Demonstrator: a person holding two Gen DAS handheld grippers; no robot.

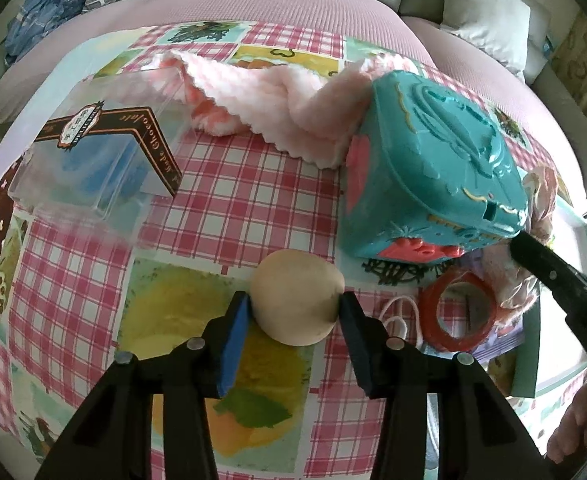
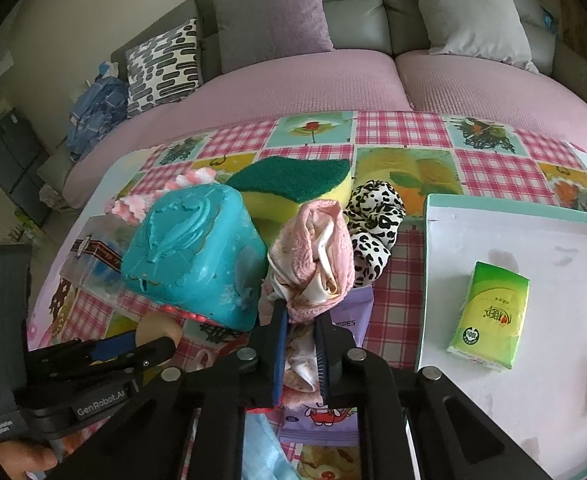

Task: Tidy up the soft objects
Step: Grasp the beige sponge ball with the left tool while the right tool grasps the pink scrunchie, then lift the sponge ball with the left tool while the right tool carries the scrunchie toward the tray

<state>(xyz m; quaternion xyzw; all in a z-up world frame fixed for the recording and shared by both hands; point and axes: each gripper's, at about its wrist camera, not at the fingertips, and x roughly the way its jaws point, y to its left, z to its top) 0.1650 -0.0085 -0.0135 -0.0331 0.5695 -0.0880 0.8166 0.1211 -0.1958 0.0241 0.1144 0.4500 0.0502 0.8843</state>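
The checked tablecloth [image 1: 229, 200] fills both views, and the white tray [image 2: 493, 240] at the right of the right wrist view, already holding a green tissue pack [image 2: 489, 316], looks like the place for the soft things. The teal plastic box [image 1: 429, 168], right of centre in the left wrist view, crowds both grippers, so each lift should probably go straight up before turning toward the tray. The right gripper [image 2: 299, 344], bottom centre of its view, is pinched narrow on a bunched pink cloth [image 2: 317, 256]; the bundle stands loose above the fingers, so carry it slowly. The left gripper [image 1: 295, 312], bottom centre of its view, is half spread with both pads touching a beige squishy ball [image 1: 297, 298]; squeeze gently to avoid popping it forward.
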